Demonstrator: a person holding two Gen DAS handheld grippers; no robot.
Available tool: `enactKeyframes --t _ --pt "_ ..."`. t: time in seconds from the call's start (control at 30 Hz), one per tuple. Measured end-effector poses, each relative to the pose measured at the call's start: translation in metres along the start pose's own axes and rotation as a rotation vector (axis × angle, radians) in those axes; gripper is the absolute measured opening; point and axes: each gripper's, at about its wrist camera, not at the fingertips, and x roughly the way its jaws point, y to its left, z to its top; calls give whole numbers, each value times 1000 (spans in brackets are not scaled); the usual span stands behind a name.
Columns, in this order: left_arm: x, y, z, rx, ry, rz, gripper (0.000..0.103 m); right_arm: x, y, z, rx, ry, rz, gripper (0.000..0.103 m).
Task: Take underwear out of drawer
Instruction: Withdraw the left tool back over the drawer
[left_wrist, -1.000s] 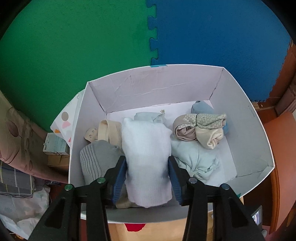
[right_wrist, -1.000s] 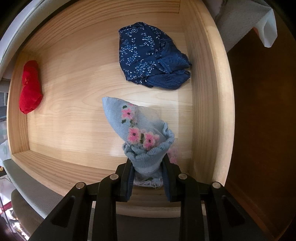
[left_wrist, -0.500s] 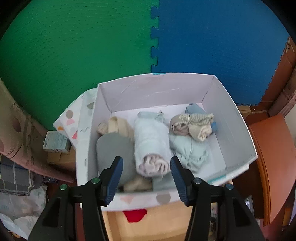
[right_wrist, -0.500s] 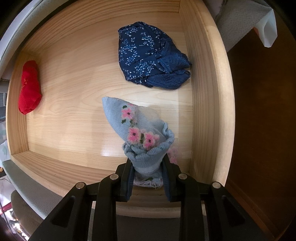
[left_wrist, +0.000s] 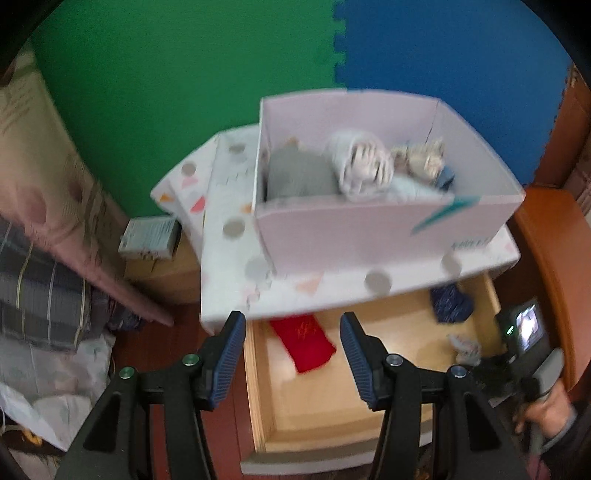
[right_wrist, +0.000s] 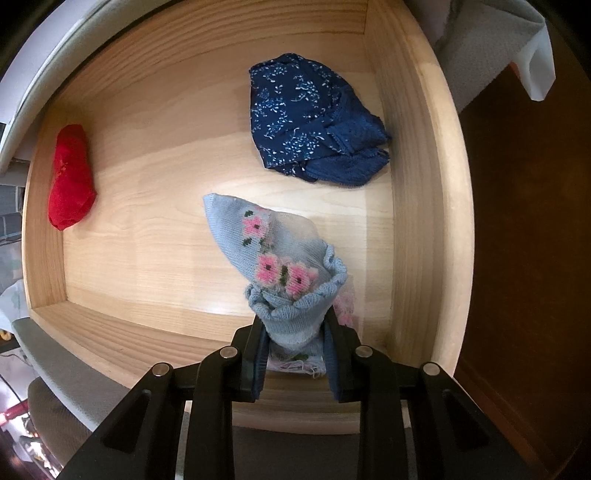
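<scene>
Left claw (left_wrist: 291, 354): a second ago its pads flanked the rolled pale-blue cloth (left_wrist: 360, 166) in the white cardboard box (left_wrist: 369, 236), the jaws then standing slightly narrower; they have since opened a little and nothing lies between them now. The claw has drawn back from the box, and the left-wrist view now takes in the open wooden drawer (left_wrist: 258, 387) below and in front of it. The roll rests among the other bundles in the box. Reading: one item has been delivered, and this claw is free to fetch another.

Right claw (right_wrist: 295, 354): unchanged over the same interval, closed almost fully on the ruffled cuff end of a light-blue knitted garment with pink flowers (right_wrist: 266, 251). It points straight down into the drawer. The garment appears not yet lifted clear of the drawer; whether its far tip touches the boards cannot be told.

Orientation: the long axis of the blue knit runs from the claw up and to the left in the right-wrist view, ending in a rounded tip that points toward the drawer's middle.

Remaining in the drawer: a navy floral-print piece (right_wrist: 314, 122), crumpled near the right wall, and a red piece (right_wrist: 70, 177) lying against the left wall, long axis parallel to that wall. The task is judged part-way through.
</scene>
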Motion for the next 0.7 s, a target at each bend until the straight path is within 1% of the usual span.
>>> enactKeyframes --t 0.1,0.17,0.23,0.4,0.5,0.6,0.67,0.7 --pt "18 -2 -29 -30 29 10 54 -1 0 -1 -2 -4 -1 24" --pt "32 -4 -43 -59 56 -2 54 -3 5 1 -9 -8 -9 24" --pt "50 -5 -61 -109 87 14 54 -5 8 0 -15 -15 -21 24" --pt "79 -4 -89 -212 135 12 54 -14 18 -8 -35 -52 -32 24" --pt "90 -3 -100 -231 148 46 54 -18 20 -12 -50 -70 -35 24" --pt "97 -4 -108 -218 145 75 54 -24 24 -18 -65 -98 -41 24" --pt "100 -5 -110 -208 158 62 54 -29 27 -21 -76 -116 -52 24" --pt "100 -6 -110 -204 152 56 54 -30 28 -23 -83 -123 -48 24"
